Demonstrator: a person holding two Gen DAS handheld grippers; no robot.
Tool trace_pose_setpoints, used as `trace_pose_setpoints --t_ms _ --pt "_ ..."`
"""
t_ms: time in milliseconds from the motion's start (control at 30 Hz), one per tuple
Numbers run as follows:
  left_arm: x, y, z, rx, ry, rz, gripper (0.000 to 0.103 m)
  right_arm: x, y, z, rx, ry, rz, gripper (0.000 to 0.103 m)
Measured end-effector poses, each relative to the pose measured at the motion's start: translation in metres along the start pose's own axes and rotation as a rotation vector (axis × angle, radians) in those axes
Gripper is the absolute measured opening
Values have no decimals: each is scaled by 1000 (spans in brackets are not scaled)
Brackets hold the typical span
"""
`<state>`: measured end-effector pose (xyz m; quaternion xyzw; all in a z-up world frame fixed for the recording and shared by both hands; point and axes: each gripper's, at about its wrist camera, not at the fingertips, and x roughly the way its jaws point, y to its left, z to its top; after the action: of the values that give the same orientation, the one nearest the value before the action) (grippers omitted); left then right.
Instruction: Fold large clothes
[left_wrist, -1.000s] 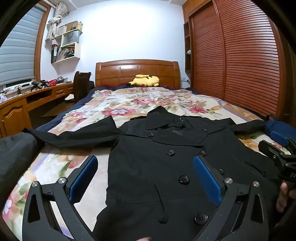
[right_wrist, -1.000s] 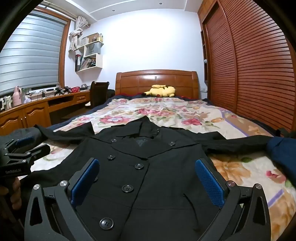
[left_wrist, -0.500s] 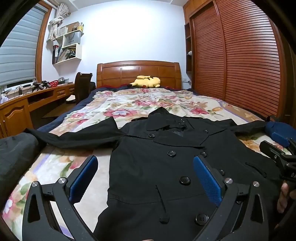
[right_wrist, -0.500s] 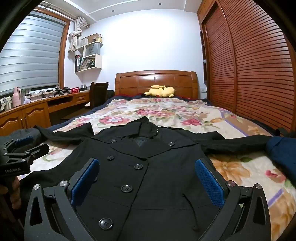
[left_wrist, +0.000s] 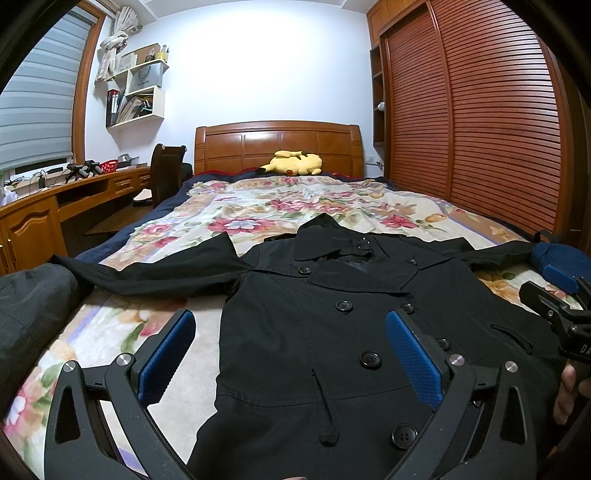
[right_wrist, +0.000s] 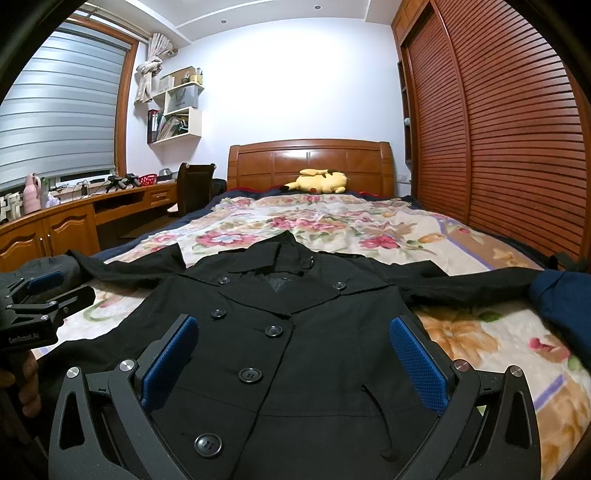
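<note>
Although hardly anything has shifted over the last second, the left wrist view has drifted a little: the black coat (left_wrist: 332, 332) sits slightly further toward 3 o'clock between the fingers than it did, and the left tongs (left_wrist: 291, 347) are as wide apart as before, gripping nothing. The coat lies face up and buttoned on the floral bedspread (left_wrist: 258, 206), collar toward 12 o'clock, one sleeve stretched out to 9 o'clock beside a dark bundle (left_wrist: 33, 317). The right tongs show at 3 o'clock (only their edge, so their spread cannot be read from here). In the right wrist view, the right tongs (right_wrist: 295, 350) hang released above the coat's lower front, as they were, and the other sleeve (right_wrist: 469, 284) runs to 3 o'clock, ending at a navy garment (right_wrist: 561, 299). With so little movement, I judge folding has not begun; the sleeves lie unfolded.
</note>
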<state>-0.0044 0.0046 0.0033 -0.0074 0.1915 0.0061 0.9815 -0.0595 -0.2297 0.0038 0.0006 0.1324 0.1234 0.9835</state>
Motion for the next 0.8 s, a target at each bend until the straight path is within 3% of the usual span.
trace_pose_setpoints --t_ms 800 --pt "-1 1 2 0 -4 5 103 0 0 -1 2 -1 0 103"
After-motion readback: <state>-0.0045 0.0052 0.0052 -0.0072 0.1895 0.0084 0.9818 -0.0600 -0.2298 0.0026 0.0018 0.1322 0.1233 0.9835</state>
